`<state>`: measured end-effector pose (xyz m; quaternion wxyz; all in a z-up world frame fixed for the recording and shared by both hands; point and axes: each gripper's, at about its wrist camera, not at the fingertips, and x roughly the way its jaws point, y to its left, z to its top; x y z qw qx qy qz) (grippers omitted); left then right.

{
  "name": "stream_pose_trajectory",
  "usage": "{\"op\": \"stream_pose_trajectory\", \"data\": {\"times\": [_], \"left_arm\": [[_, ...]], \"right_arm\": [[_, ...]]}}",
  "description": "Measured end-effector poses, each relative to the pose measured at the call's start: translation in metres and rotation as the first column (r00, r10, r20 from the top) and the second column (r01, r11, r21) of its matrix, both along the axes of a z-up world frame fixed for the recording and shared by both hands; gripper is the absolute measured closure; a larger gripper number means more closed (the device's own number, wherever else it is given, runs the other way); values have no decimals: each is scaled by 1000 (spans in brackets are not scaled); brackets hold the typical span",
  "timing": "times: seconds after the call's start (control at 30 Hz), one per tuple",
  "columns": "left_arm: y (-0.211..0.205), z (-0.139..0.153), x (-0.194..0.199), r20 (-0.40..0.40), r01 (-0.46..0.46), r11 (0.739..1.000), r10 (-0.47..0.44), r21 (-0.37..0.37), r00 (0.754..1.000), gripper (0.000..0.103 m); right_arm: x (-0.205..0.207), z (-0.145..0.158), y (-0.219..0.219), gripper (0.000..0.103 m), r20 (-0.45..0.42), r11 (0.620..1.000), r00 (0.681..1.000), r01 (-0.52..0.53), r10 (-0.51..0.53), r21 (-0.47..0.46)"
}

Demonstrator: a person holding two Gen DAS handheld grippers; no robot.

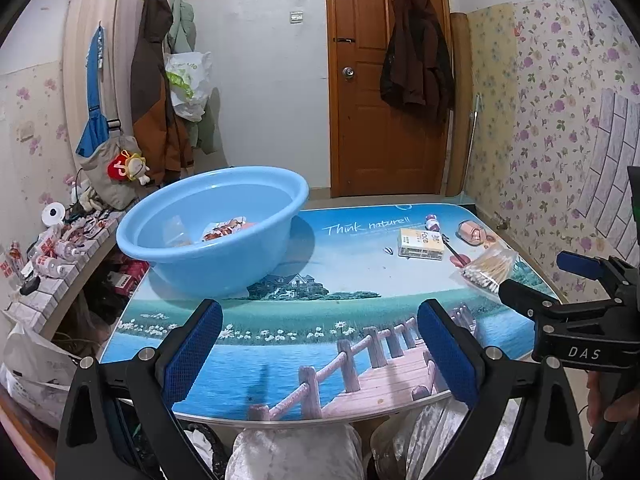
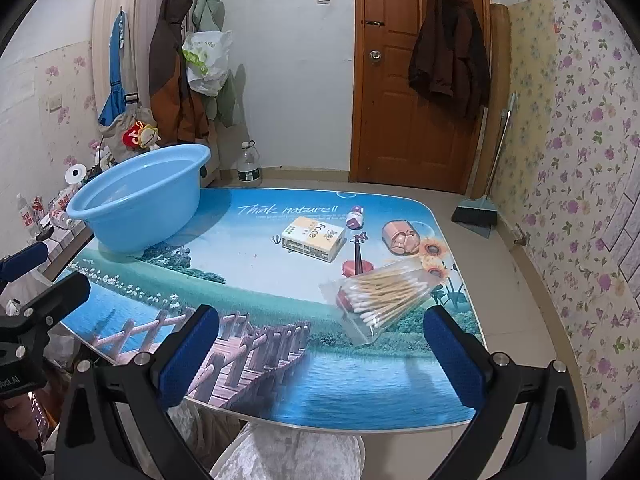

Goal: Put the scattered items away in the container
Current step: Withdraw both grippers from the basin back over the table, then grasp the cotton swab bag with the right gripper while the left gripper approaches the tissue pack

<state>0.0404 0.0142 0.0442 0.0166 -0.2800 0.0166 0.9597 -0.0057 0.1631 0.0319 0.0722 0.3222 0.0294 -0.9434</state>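
Observation:
A light blue basin stands at the table's far left, with a red-and-white packet inside; it also shows in the right wrist view. On the right side lie a tissue pack, a small purple-white bottle, a pink holder and a clear bag of cotton swabs. My left gripper is open and empty above the table's near edge. My right gripper is open and empty, just short of the swab bag.
The table has a printed landscape top. A cluttered shelf runs along the left. A water bottle, a broom and dustpan and a door are beyond. Bags lie below the near edge.

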Motion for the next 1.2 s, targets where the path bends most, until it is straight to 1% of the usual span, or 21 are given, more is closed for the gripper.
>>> {"op": "stream_pose_trajectory", "data": {"times": [0.43, 0.57, 0.73, 0.97, 1.2], "left_arm": [[11, 0, -9, 2, 16, 1000, -16, -10, 1000, 4], [18, 0, -18, 11, 31, 999, -31, -5, 999, 4], [27, 2, -29, 5, 43, 999, -43, 1, 999, 4], [39, -12, -47, 39, 44, 999, -44, 7, 998, 4], [49, -22, -68, 68, 62, 998, -62, 6, 996, 4]], "right_arm": [[-5, -5, 8, 1, 12, 1000, 1000, 9, -9, -22], [-5, -7, 11, 1, 13, 1000, 1000, 7, -6, -21], [-7, -10, 24, 1, 21, 999, 999, 30, -29, -33], [-17, -24, 43, 1, 49, 997, 996, 72, -71, -33], [-32, -32, 47, 1, 66, 999, 997, 46, -45, -17]]}}
